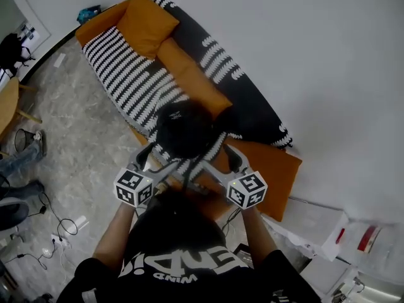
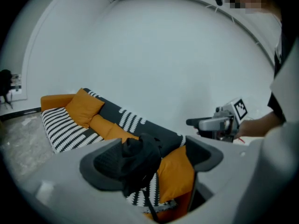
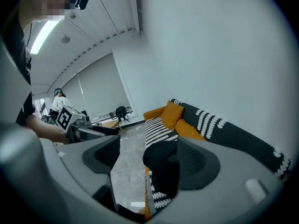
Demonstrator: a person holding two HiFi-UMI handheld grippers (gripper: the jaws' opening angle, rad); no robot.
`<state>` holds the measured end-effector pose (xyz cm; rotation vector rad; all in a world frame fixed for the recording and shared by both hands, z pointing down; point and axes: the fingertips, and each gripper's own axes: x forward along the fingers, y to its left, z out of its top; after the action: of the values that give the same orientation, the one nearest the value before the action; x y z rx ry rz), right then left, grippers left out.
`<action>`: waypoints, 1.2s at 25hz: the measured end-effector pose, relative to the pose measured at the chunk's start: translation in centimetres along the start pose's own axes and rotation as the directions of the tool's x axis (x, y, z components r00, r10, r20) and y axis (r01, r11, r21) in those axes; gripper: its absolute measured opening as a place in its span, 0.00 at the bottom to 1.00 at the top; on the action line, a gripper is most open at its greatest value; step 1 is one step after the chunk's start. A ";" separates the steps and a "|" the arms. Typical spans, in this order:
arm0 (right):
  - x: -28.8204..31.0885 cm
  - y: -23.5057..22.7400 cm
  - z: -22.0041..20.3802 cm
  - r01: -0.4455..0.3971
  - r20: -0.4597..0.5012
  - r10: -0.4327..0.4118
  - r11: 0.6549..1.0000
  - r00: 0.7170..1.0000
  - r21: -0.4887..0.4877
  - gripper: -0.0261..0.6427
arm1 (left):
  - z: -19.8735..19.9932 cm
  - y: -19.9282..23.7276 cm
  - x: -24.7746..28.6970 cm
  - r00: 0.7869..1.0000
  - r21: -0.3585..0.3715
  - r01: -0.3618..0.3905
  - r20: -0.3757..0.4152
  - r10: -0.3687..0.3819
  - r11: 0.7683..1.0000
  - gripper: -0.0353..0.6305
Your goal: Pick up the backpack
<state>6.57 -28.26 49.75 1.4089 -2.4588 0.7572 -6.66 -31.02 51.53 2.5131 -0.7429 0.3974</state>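
Your left claw (image 1: 156, 158) is released. In the left gripper view its jaws stand wide apart, with the backpack (image 2: 140, 160) showing in the gap, closer to the jaw at frame left. No pad presses on it.

Your right claw (image 1: 221, 160) is released too. In the right gripper view its jaws are spread, and the backpack (image 3: 161, 164) sits just beside the jaw at frame right.

In the head view the black backpack (image 1: 183, 128) rests at frame centre on the striped sofa (image 1: 126, 74), near the seat's front edge. Both claws sit just below it, one at either side of its lower edge. You cannot tell from this view whether either tip touches it.

The sofa runs from the upper left of the frame to the lower right. An orange cushion (image 1: 146, 24) lies at its upper-left end. The marbled floor (image 1: 69, 144) fills the left of the frame.
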 end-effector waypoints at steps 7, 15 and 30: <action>4.5 -4.8 -3.6 -0.032 -0.122 0.023 0.997 0.992 -0.073 0.61 | -2.7 2.3 4.2 0.999 -0.014 0.006 -0.036 -0.006 1.000 0.69; 9.2 -10.9 -7.5 -0.080 -0.226 0.054 0.991 0.973 -0.105 0.67 | -7.0 4.7 10.5 0.991 -0.023 0.024 -0.128 -0.026 0.999 0.69; 21.7 -15.6 -9.4 -0.436 -0.321 0.430 0.898 0.843 0.059 0.85 | -8.2 9.1 17.1 0.988 -0.120 0.080 -0.124 -0.094 0.990 0.67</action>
<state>7.86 -45.81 71.93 0.6408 -2.5182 0.9652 0.86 -40.74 68.56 2.3774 -0.5864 0.4687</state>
